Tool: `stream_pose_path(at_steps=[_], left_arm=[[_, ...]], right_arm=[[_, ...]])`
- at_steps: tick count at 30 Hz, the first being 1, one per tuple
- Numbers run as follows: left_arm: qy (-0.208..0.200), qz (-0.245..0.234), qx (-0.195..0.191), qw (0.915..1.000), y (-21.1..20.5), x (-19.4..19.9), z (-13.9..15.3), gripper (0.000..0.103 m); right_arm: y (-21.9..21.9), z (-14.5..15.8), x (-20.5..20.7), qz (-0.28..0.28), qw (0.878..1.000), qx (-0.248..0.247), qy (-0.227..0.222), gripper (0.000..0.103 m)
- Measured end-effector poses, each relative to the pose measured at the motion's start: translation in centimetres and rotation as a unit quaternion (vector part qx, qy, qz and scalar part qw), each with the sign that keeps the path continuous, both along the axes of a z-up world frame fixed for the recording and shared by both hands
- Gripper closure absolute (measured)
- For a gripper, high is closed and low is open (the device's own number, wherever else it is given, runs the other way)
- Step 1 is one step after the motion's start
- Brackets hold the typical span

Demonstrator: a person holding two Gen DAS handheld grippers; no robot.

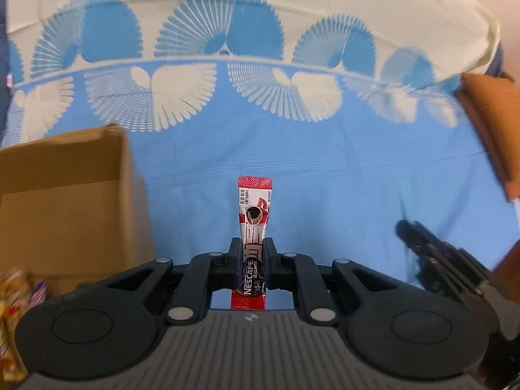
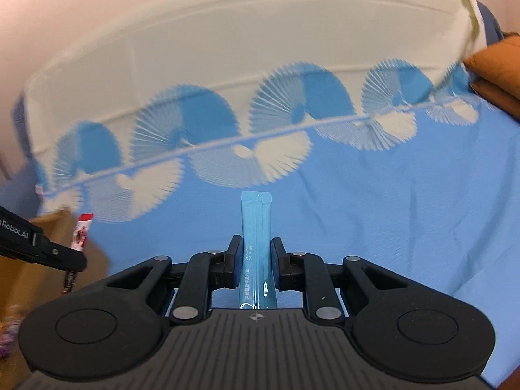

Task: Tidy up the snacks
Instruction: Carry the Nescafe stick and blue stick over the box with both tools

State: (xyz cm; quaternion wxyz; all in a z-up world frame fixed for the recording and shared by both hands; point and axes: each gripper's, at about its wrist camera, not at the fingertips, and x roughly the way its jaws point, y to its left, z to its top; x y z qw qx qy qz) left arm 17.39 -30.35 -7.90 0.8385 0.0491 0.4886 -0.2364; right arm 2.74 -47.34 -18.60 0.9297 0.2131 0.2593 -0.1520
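Jaws clamp red coffee stick (image 1: 254,214); apparently teal sachet (image 2: 256,227) too

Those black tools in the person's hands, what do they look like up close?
Each tool, left and right, is matte black plastic: two short blocky fingers on hinged link arms with silver rivets, a round disc on each side, and a grey ribbed plate bearing a small crosshair mark. White "Robot.AI" lettering shows on the left one's side.

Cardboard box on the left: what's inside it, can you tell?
Not visible. The left wrist view shows only the cardboard box from outside, its open top flap and brown walls hiding the interior. Colourful snack packets lie beside its base, blurred.
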Motion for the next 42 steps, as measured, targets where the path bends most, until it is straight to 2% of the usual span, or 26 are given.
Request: stream_pose_path(at_steps=[4,11,18,22,29,42], left_arm=[[-0.031,0.008,-0.008,0.9994,4.5,-4.5,3.8,0.089],[-0.060,0.034,-0.013,0.9976,12.5,-10.1,6.9,0.089],[-0.055,0.070,0.004,0.9960,20.3,-14.4,6.8,0.089],[-0.058,0.087,0.011,0.9944,23.9,-16.5,6.0,0.089],[-0.055,0.113,0.000,0.9921,27.3,-17.5,5.3,0.089],[-0.065,0.118,-0.012,0.9908,28.0,-17.2,5.2,0.089]], right_arm=[[4.5,3.7,-2.6,0.040,0.999,-0.014,-0.026,0.083],[13.3,8.4,-6.0,0.141,0.989,-0.013,-0.035,0.083],[21.9,10.7,-8.2,0.221,0.975,-0.008,-0.029,0.083],[25.4,11.5,-8.8,0.256,0.966,-0.028,-0.021,0.083],[28.4,12.5,-9.7,0.274,0.960,-0.057,-0.012,0.083],[29.2,12.6,-9.8,0.275,0.958,-0.074,-0.001,0.083]])
